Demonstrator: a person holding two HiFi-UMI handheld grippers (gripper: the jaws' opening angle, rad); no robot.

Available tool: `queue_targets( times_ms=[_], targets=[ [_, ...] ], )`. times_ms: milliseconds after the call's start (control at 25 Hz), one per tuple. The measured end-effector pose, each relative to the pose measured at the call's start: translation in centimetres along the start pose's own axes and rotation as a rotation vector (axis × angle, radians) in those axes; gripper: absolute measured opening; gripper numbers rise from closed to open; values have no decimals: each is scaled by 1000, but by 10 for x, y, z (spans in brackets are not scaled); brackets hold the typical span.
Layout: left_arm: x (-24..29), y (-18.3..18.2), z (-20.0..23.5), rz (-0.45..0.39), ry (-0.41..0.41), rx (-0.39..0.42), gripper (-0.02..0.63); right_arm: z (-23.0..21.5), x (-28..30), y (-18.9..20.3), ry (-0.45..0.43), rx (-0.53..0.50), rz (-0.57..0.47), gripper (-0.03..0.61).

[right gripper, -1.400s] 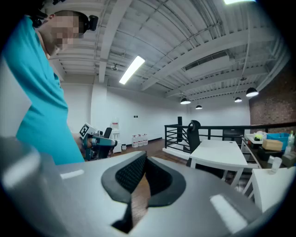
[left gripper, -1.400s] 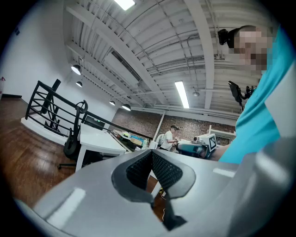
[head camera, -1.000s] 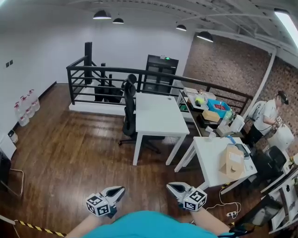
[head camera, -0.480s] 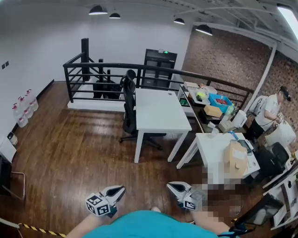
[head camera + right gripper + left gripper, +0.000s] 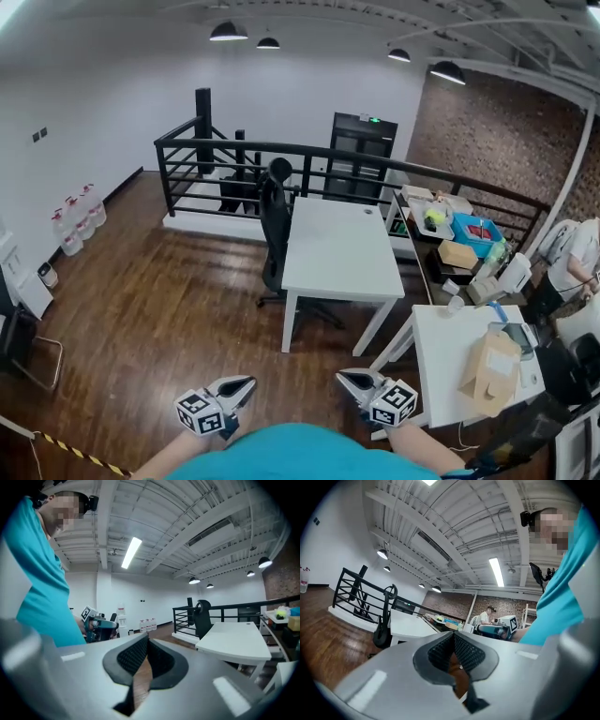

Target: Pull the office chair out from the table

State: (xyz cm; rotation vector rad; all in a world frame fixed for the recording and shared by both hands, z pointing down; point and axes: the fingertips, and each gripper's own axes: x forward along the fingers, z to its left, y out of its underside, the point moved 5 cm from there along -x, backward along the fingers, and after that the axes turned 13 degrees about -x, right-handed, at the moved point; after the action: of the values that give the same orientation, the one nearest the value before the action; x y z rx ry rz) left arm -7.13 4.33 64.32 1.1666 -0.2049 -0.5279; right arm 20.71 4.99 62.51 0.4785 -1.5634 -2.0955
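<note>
You wear a teal shirt (image 5: 281, 457) and a black camera rig (image 5: 90, 501) on your head. Your left hand-held gripper (image 5: 246, 382) and right hand-held gripper (image 5: 343, 376) each have pale grey jaws, dark ribbed pads (image 5: 438, 651), and a white cube (image 5: 200, 413) bearing black square markers.

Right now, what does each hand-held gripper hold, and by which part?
Nothing: the left hand-held gripper and the right hand-held gripper are shut and empty.
</note>
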Motion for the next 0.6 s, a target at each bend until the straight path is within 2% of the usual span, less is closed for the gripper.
queue_targets(
  times_ms=[120,240,360,600],
  targets=[
    [55,7,8,-4,-10,-8,26,-48,-16,13,-27,-23,-9,-2],
    [100,9,16,-2,-5,-25,26,-91,-28,25,-17,-16,-7,-2],
    [131,9,24,29,13,-10,26,-115,-33,33,-6,-12,-11,-2],
    [174,5,58,32,54,-38,26,-152,-20,51,17,-2,5,-3]
  ],
)
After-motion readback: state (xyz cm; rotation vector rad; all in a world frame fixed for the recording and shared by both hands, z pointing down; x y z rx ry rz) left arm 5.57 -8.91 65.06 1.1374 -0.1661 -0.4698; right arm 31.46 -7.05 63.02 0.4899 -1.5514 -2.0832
